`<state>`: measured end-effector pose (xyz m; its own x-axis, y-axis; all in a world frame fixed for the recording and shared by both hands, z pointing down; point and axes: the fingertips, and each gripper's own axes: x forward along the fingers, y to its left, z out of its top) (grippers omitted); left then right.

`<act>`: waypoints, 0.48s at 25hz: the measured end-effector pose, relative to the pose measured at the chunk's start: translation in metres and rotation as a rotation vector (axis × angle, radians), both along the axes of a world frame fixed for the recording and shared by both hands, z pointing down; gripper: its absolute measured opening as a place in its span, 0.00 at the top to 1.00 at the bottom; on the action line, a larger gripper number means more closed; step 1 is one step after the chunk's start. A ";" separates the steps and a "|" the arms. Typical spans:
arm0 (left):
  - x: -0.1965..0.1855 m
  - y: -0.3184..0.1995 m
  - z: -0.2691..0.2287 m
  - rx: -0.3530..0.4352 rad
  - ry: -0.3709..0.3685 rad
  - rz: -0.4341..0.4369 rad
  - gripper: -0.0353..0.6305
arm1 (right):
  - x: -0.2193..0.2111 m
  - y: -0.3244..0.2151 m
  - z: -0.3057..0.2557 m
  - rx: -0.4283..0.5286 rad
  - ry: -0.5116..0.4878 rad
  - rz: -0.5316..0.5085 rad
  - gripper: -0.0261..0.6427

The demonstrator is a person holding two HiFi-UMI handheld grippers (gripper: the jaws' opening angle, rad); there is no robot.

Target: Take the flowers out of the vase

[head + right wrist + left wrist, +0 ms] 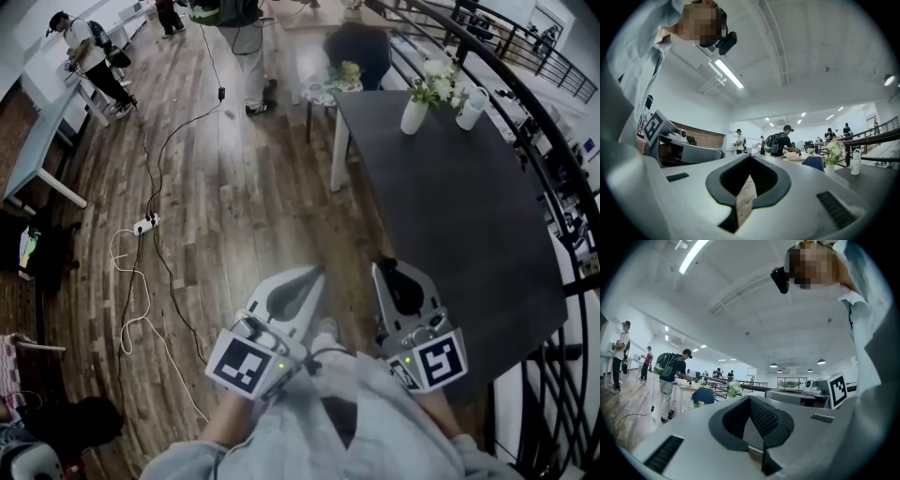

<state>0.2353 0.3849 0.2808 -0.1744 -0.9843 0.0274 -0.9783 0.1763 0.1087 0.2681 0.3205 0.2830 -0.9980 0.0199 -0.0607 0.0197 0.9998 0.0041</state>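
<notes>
At the far end of the dark table [441, 225], the white vase [413, 116] is seen upright, with the flowers [437, 77] pointing up from its mouth. Left gripper [317, 275] and right gripper [382, 270] are clenched, empty, well apart from it.

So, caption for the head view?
Left tongs and right tongs shut, empty; flowers in vase at dark table's far end.

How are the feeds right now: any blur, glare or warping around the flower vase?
Head view: heavy fisheye bend, dark corners, vase small but clear on the table. Left gripper view: ceiling light glares, vase hard to make out. Right gripper view: vase tiny at the right.
</notes>
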 end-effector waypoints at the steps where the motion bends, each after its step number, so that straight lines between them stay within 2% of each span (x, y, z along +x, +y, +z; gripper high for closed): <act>1: -0.007 -0.009 0.000 0.001 0.001 -0.005 0.93 | -0.006 -0.009 0.000 0.003 0.001 -0.002 0.96; 12: -0.058 -0.087 0.001 -0.013 0.002 -0.038 0.93 | -0.055 -0.093 0.008 -0.017 -0.001 -0.009 0.96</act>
<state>0.1773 0.2982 0.2821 -0.2117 -0.9765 0.0410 -0.9707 0.2149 0.1077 0.2133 0.2275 0.2905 -0.9976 0.0283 -0.0624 0.0292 0.9995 -0.0130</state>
